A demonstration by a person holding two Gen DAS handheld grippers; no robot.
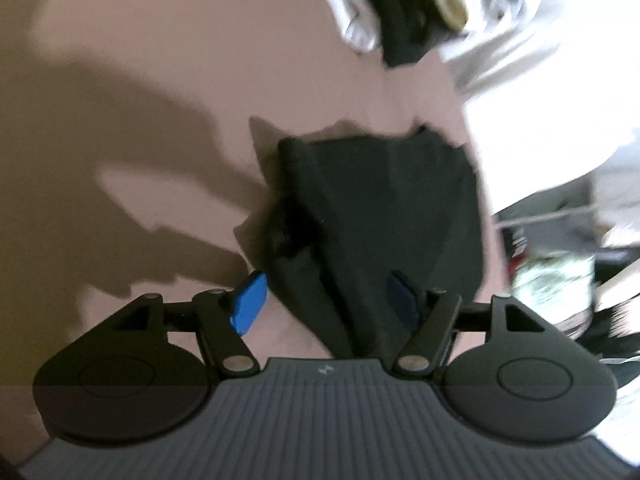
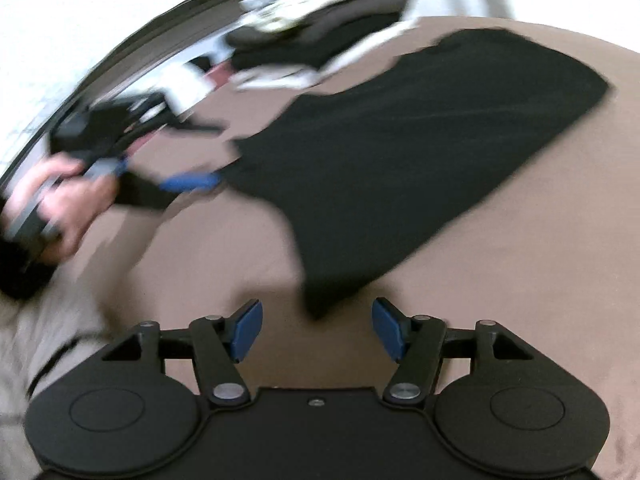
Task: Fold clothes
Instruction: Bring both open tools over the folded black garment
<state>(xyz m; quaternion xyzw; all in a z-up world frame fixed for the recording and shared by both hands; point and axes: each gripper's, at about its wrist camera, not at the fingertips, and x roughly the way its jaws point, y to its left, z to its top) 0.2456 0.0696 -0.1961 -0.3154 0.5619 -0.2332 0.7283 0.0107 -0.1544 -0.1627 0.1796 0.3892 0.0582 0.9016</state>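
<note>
With both the left gripper (image 1: pixel 328 304) and right gripper (image 2: pixel 317 330) released over the black garment (image 2: pixel 400 152), regrasp its edges for the next fold.

bg clothes pile (image 1: pixel 440 8) motion-blurred

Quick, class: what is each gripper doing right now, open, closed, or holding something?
Left gripper: open; the black garment lies between its pads, not pinched.
Right gripper: open, holding nothing; the garment's corner ends just ahead of it.

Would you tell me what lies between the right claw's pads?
Right wrist view: bare brown bedsheet; the black garment's corner ends just ahead of the open right claw.
</note>
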